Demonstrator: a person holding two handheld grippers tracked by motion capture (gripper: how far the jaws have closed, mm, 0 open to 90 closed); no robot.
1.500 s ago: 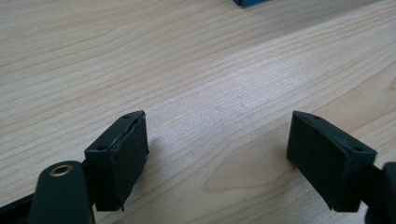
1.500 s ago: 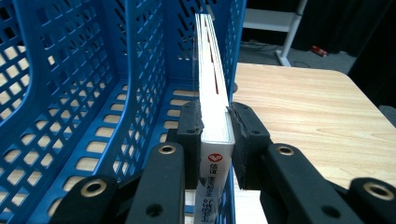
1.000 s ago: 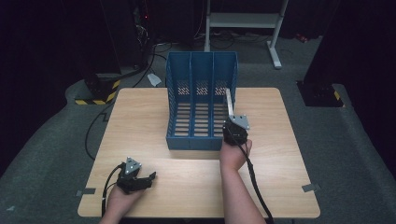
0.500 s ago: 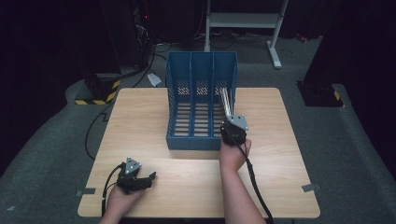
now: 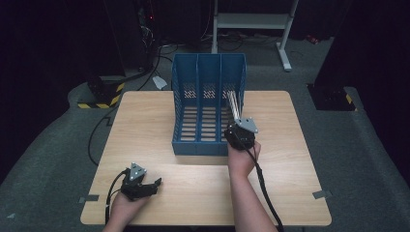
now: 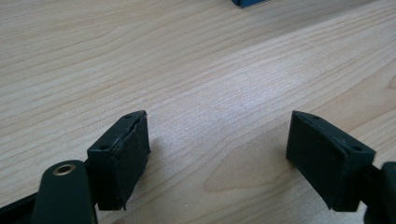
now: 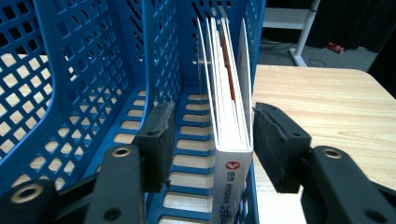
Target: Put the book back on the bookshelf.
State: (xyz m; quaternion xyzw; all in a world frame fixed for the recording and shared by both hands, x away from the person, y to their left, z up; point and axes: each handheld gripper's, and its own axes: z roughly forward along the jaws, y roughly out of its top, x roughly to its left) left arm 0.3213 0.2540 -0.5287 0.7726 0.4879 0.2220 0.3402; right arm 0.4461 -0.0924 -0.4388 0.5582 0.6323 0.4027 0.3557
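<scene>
A blue three-slot file rack (image 5: 209, 77) stands at the middle back of the wooden table (image 5: 145, 125). A thin white book (image 5: 233, 104) stands upright in its right slot. My right gripper (image 5: 235, 123) is at the rack's front, astride the book's spine. In the right gripper view the book (image 7: 231, 116) stands between the jaws of that gripper (image 7: 212, 114): there is a gap on the left, and the right jaw is close beside the cover. My left gripper (image 5: 154, 184) rests open near the front left of the table, with bare wood between its jaws (image 6: 217, 135).
The left and middle slots of the rack (image 7: 154, 51) hold nothing. Cables and a striped floor block (image 5: 99, 99) lie beyond the table's left side. A white frame (image 5: 251, 21) stands behind the table.
The book, leaning at the rack's right slot a second ago, now stands straighter and deeper in it. The right gripper shifted slightly. The left gripper has not moved.
</scene>
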